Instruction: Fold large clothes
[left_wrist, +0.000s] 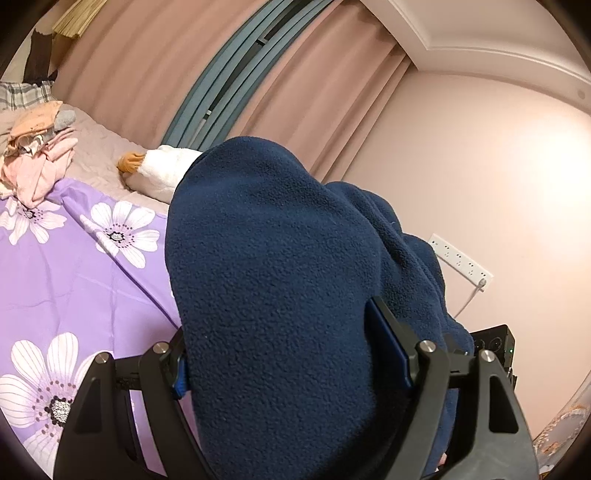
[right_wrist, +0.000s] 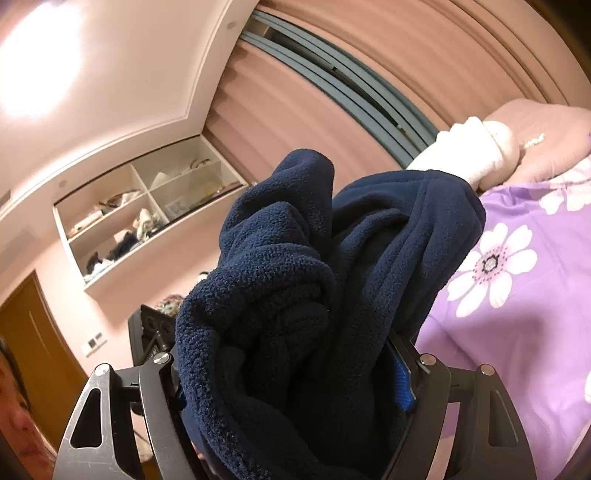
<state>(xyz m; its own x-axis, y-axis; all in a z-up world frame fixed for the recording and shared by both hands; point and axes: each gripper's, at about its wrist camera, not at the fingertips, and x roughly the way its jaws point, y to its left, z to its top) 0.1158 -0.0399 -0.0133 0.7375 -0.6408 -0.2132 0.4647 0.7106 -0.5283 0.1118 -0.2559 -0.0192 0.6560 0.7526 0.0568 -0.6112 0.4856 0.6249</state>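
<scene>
Bunched navy-blue fleece garment fills the centre of both views, rising from the lower edge toward the frame top, clamped in the left gripper and the right gripper above one purple flowered bedsheet. One pink clothes pile lies upper left, before rose curtains.

Bedroom; floral bedspread, curtains

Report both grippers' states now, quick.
Left gripper: shut on the navy fleece garment.
Right gripper: shut on the same navy fleece garment.
</scene>
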